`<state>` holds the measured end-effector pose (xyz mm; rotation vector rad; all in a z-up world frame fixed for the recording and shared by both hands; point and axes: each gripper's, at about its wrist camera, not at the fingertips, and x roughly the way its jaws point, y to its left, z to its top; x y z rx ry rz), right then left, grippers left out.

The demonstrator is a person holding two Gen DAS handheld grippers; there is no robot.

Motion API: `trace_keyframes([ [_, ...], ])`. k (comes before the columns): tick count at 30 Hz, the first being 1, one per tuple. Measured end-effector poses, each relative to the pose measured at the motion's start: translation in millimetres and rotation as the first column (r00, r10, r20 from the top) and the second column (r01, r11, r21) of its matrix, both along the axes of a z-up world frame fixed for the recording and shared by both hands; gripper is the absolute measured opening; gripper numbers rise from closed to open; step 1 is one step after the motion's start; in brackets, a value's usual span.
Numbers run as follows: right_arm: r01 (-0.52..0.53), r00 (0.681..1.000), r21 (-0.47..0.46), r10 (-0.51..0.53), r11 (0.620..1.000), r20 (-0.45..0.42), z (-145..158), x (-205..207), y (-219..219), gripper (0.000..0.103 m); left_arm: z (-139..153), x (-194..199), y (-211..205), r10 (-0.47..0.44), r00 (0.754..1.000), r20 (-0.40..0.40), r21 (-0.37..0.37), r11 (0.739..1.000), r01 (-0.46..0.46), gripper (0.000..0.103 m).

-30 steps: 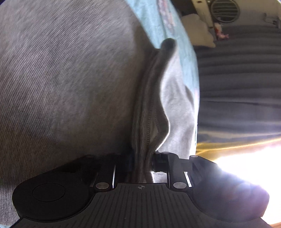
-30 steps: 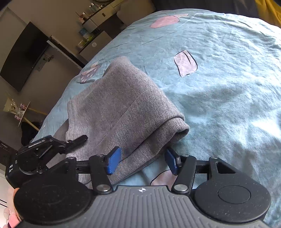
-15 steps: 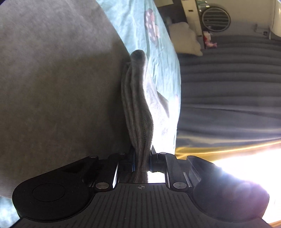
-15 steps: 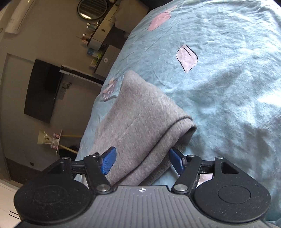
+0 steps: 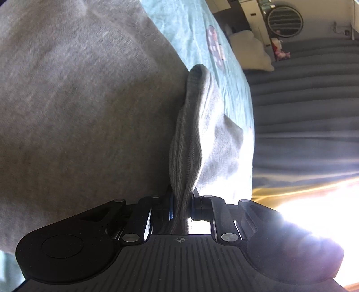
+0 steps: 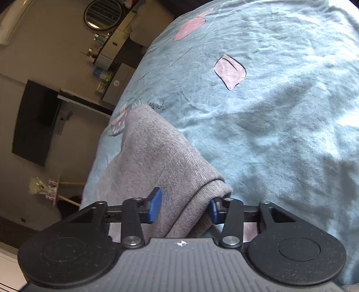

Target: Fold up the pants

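The grey knit pants (image 5: 74,116) lie on a light blue bedsheet (image 5: 190,29). My left gripper (image 5: 181,207) is shut on a bunched ribbed edge of the pants (image 5: 187,155), which stands up from between the jaws. In the right wrist view the folded pants (image 6: 154,155) run away from me on the sheet (image 6: 280,125). My right gripper (image 6: 184,207) is around their near folded corner, with the jaws partly closed and the blue pads (image 6: 154,204) touching the cloth on both sides.
The bedsheet has pink printed patches (image 6: 228,71). Dark pleated curtains (image 5: 309,107) and bright window glare lie to the right in the left wrist view. A wall-mounted TV (image 6: 33,121), a round mirror (image 6: 103,14) and shelves stand beyond the bed edge.
My right gripper has moved onto the pants' folded corner and its jaws have narrowed around it. My left gripper stays shut on the edge, its view shifting along the bed.
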<state>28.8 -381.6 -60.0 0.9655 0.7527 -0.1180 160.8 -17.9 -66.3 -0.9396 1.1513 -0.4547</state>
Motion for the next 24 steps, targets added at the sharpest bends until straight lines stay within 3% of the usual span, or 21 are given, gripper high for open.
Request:
trace_keyframes([
  [4, -0.078, 0.997, -0.108, 0.078, 0.991, -0.005, 13, -4, 12, 0.018, 12, -6, 5, -0.033, 0.997, 0.063, 0.076, 0.997, 0.028, 0.015],
  [7, -0.198, 0.980, -0.145, 0.199, 0.969, -0.010, 19, -4, 20, 0.019, 27, -12, 10, -0.047, 0.990, 0.135, 0.194, 0.981, 0.020, 0.015],
  [10, -0.285, 0.958, -0.179, 0.284, 0.942, -0.032, 29, -5, 22, 0.032, 39, -16, 15, -0.055, 0.982, 0.178, 0.351, 0.936, -0.012, 0.012],
  [12, -0.327, 0.944, -0.208, 0.328, 0.922, -0.028, 39, -7, 23, 0.035, 46, -20, 18, -0.081, 0.972, 0.221, 0.436, 0.899, -0.024, 0.013],
  [13, -0.349, 0.935, -0.215, 0.353, 0.912, -0.020, 45, -10, 23, 0.035, 47, -22, 19, -0.087, 0.969, 0.230, 0.440, 0.898, -0.024, 0.020],
  [14, -0.367, 0.928, -0.219, 0.373, 0.904, -0.012, 50, -10, 23, 0.036, 46, -22, 21, -0.090, 0.969, 0.229, 0.420, 0.907, -0.015, 0.033],
  [15, -0.380, 0.921, -0.229, 0.390, 0.896, 0.001, 55, -11, 24, 0.036, 45, -22, 22, -0.091, 0.971, 0.223, 0.387, 0.922, -0.003, 0.039],
  [18, -0.353, 0.925, -0.299, 0.378, 0.887, 0.028, 68, -12, 27, 0.037, 37, -20, 18, -0.095, 0.971, 0.218, 0.303, 0.953, 0.025, 0.044],
  [20, -0.302, 0.941, -0.355, 0.336, 0.885, 0.038, 70, -8, 30, 0.037, 33, -14, 11, -0.094, 0.971, 0.221, 0.284, 0.959, 0.028, 0.056],
  [24, -0.237, 0.960, -0.430, 0.279, 0.871, 0.036, 56, 11, 38, 0.036, 22, 0, 6, -0.061, 0.979, 0.194, 0.250, 0.968, 0.011, 0.057],
])
